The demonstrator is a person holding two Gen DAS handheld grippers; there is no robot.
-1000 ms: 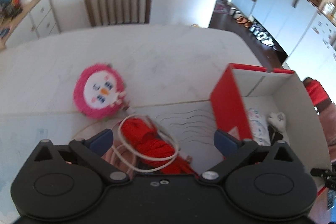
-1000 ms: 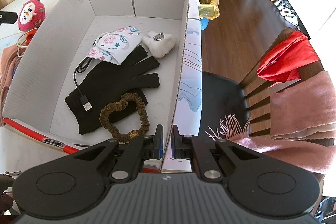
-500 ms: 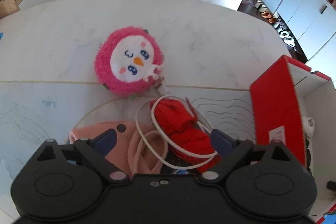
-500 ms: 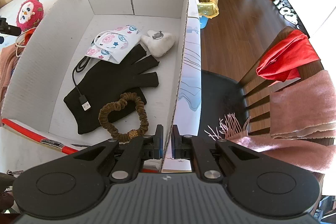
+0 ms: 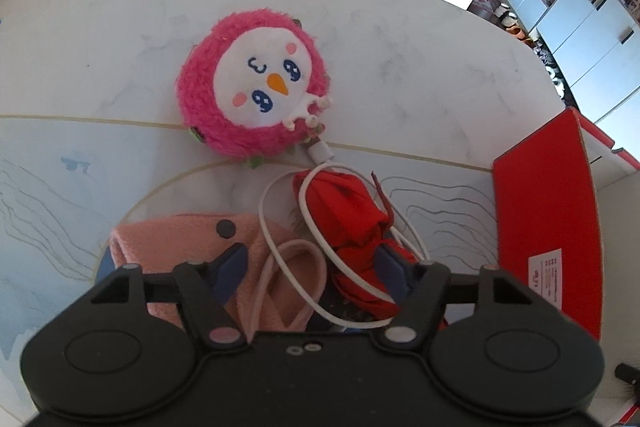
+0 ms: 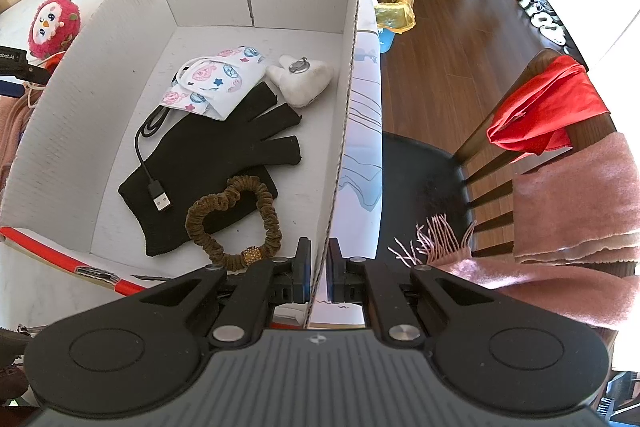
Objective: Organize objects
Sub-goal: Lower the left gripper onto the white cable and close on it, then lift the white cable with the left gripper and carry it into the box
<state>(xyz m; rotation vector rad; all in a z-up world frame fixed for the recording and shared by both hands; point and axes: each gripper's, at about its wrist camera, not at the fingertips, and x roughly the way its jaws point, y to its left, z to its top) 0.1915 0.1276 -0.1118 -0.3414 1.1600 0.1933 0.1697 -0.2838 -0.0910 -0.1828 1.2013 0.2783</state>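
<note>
1. We see our left gripper point(image 5: 310, 277) pointing steeply down over a heap of soft things on the white marble-patterned table point(image 5: 120, 27). Its jaws have just been closing and stand partly apart.
2. Between its blue pads point(image 5: 231, 273) lie a loop of white charging cable point(image 5: 288, 223), a pale pink cord point(image 5: 294, 247) and part of a crumpled red cloth point(image 5: 352, 215). One pad is against the red cloth, the other over a pink fuzzy fabric with a dark button point(image 5: 180, 235). We cannot tell whether the pads press on anything.
3. Just beyond the heap lies a round, fluffy magenta plush toy with a white bird face and orange beak point(image 5: 256, 91). The cable's plug end touches its lower edge.
4. To the right of the heap stands the red outer wall of a red-and-white cardboard box point(image 5: 544, 227).
5. Our right gripper point(image 6: 316, 269) is clamped on the near right wall of that box, one finger inside, one outside, the cardboard edge pinched between them.
6. Inside the box lie a black knitted fingerless glove point(image 6: 224, 151), a brown scrunchie with a gold bead point(image 6: 236, 223) on its cuff, a black USB cable point(image 6: 154, 183), a patterned white face mask point(image 6: 218, 83) and a small white plush with a metal ring point(image 6: 302, 79).
7. Right of the box, a wooden chair point(image 6: 480, 147) carries a red garment point(image 6: 548, 103) and a dusty-pink fringed scarf point(image 6: 572, 195).
</note>
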